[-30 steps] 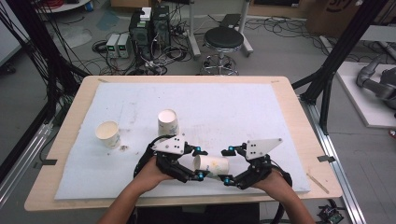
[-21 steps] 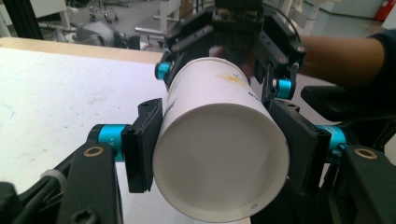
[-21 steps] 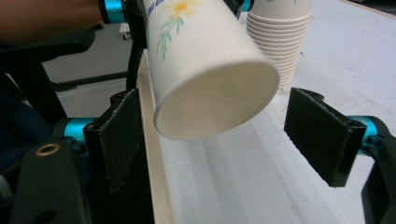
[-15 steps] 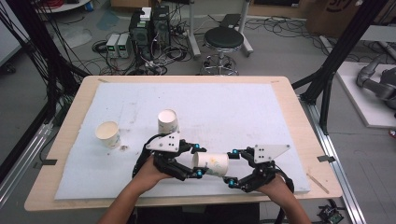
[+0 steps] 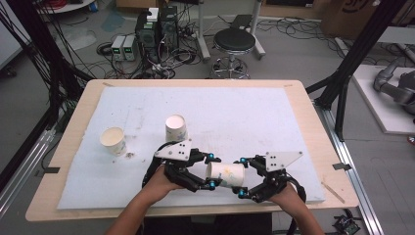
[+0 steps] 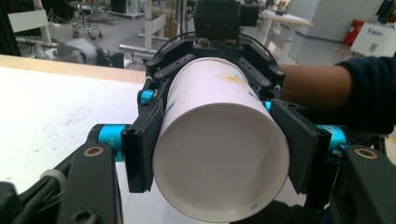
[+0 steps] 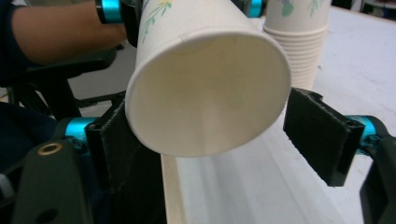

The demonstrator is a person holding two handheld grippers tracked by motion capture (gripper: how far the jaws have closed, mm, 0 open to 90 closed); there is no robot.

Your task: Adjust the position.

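From the high view, the left gripper [image 5: 211, 170] is holding a paper cup [image 5: 225, 175] on its side just above the near edge of the worktop [image 5: 293, 112], with the right gripper [image 5: 241, 177] facing it. A cup stack [image 5: 175, 128] and a single cup [image 5: 113, 140] are standing farther left.

In the left gripper view, both pads are pressing the paper cup [image 6: 219, 149] near its base, gripping it.

In the right gripper view, the jaws have just been closing around the paper cup's [image 7: 208, 93] open rim: the left pad [image 7: 114, 144] is touching it, while the right pad [image 7: 322, 140] is standing apart. The hand-over probably calls for centring the rim and closing gently, since thin paper will likely crush.
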